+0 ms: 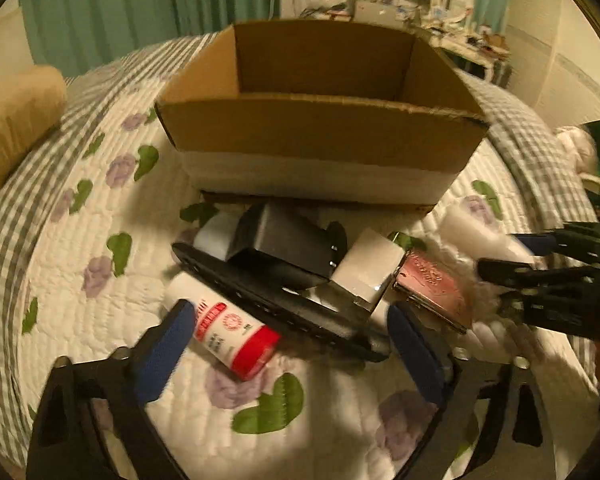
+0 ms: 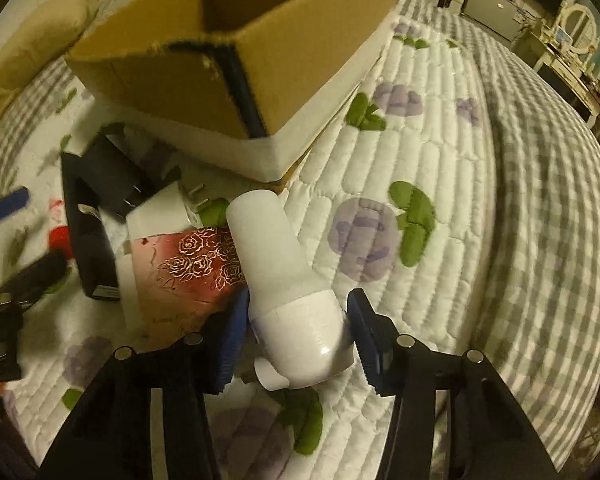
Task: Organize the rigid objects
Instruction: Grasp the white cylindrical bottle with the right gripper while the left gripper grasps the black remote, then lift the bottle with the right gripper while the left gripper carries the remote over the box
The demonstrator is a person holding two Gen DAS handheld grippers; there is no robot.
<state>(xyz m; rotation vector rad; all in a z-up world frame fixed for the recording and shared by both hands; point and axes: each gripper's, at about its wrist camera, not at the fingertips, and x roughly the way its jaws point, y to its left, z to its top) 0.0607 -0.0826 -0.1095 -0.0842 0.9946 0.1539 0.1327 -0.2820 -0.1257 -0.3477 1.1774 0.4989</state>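
Progress: the cardboard box is standing open on the bed quilt, and the inside that is showing looks bare, so I am judging the sorting as barely begun; its floor is hidden from both views.
Left to do: the whole heap is lying on the quilt just in front of the box, apart from it, waiting to go in.
Left tongs: the left tongs are hanging wide open over the near edge of the heap, gripping nothing; one blue pad is sitting beside the red-capped bottle, contact unclear.
Right tongs: the right tongs are straddling the white bottle, pads a little off its sides on both flanks, so nothing is clamped yet.
White bottle: smooth matte plastic, round-bodied, lying on its side with its wider, glossy end nearest the camera, its far end pointing at the box corner.
Red-capped bottle: a white plastic cylinder with a printed red label and a ribbed-looking red cap, lying tilted against the long black slab.
Black slab: flat, hard, long and dark, with a row of small holes along one edge; what it is I cannot tell.
Black adapter: a blocky matte black adapter is resting on the slab.
White charger: a glossy white cube charger with metal prongs, touching the adapter.
Pink tin: a flat pink metallic tin embossed with gold roses, lying beside the white bottle.
Quilt: soft, stitched in ridges, printed with purple flowers and green leaves, likely to give under rigid items.
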